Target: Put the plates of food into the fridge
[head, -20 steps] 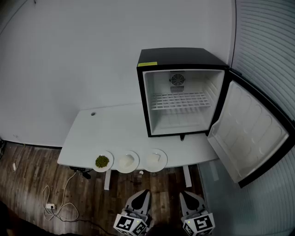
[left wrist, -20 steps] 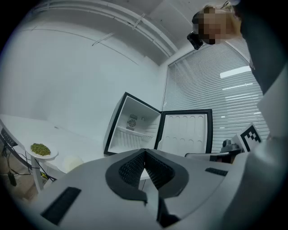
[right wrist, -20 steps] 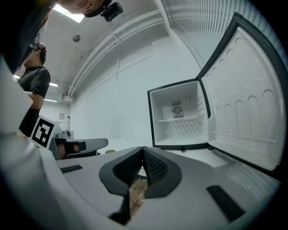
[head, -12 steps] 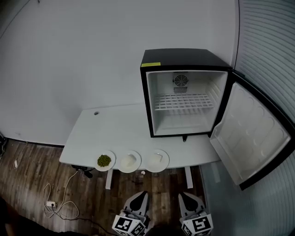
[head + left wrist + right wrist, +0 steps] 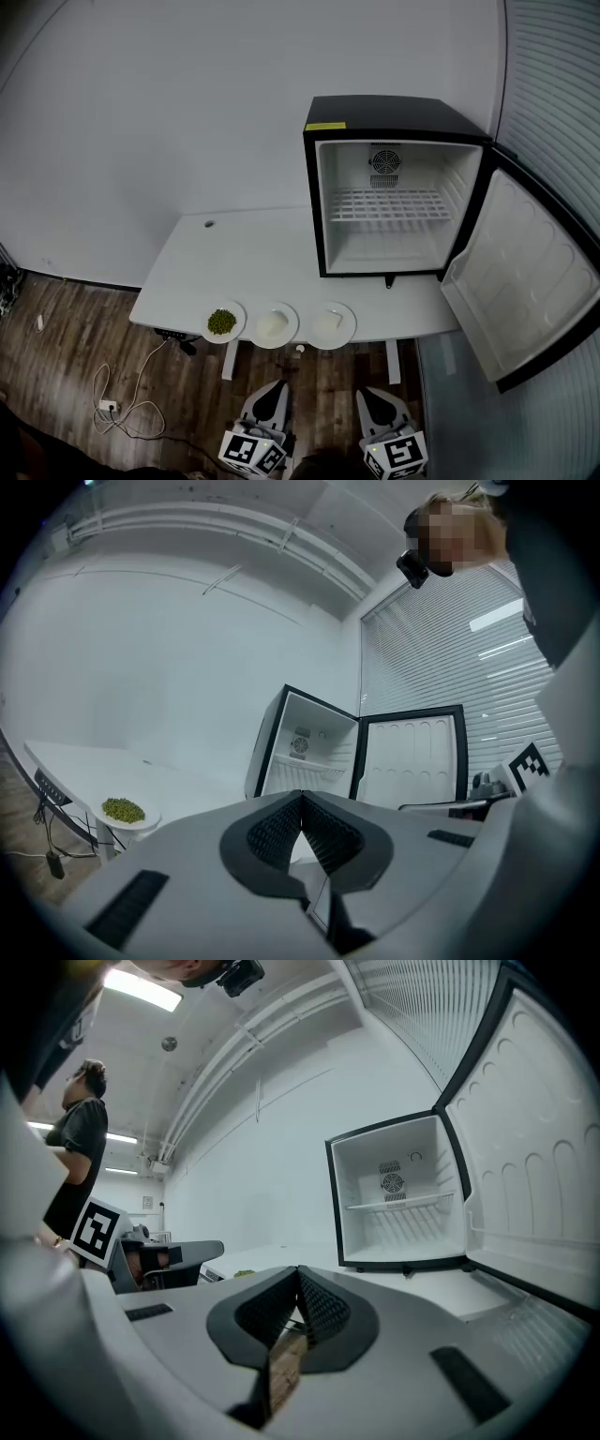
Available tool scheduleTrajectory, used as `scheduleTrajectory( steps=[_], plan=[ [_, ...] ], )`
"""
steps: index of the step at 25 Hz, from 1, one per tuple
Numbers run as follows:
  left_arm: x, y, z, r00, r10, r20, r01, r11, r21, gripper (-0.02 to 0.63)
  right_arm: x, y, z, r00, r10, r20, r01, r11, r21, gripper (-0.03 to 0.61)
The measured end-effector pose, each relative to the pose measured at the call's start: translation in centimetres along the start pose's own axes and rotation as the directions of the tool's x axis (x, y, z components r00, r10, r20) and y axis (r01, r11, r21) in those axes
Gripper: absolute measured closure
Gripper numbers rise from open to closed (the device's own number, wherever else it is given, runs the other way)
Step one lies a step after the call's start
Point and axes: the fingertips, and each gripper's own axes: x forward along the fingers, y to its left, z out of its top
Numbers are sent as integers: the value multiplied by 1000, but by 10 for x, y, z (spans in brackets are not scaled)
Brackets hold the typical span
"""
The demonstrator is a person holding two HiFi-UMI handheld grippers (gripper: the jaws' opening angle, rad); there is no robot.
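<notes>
since the earlier frames the whole scene sits further right in my head view: fridge (image 5: 398, 117), surface (image 5: 253, 262) and plates have slid over together, and their places against one another are unchanged. both grippers now show lower at the bottom edge.

left gripper (image 5: 302, 799): jaws together, pads meeting at the tip, pointing level toward the fridge. right gripper (image 5: 298, 1274): jaws likewise closed pad to pad, aimed at the fridge opening.

three plates stand in a row along the near edge of the surface, just beside one another and well apart from both grippers. the plate with green food (image 5: 222, 322) is leftmost, the plate with white food (image 5: 273, 324) is in the middle, and a third plate with pale food (image 5: 331, 324) is on the right.

the fridge stands on the right end of the surface, its door (image 5: 525, 281) swung wide to the right. a wire shelf (image 5: 391, 204) crosses the interior at mid height. wooden floor (image 5: 75, 347) lies below, with a cable (image 5: 122, 403) on it.
</notes>
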Motion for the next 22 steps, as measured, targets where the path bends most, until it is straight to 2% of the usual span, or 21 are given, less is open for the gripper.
scheduleTrajectory(
  steps=[6,11,16,22],
  plan=[
    [13,31,2,1000,-7,2,7,1000,-9,606,28,-2,-17,996,-61,-58,64,997,45,574],
    [36,60,1,997,-71,6,71,997,-13,606,64,-6,-34,984,-133,-121,147,982,115,572],
    [68,86,-6,990,-143,-10,142,989,-29,606,101,-12,-66,955,-189,-227,237,949,206,571],
    [106,108,-18,978,-209,-18,208,977,-47,606,135,-17,-91,932,-230,-282,314,899,305,570]
  ],
)
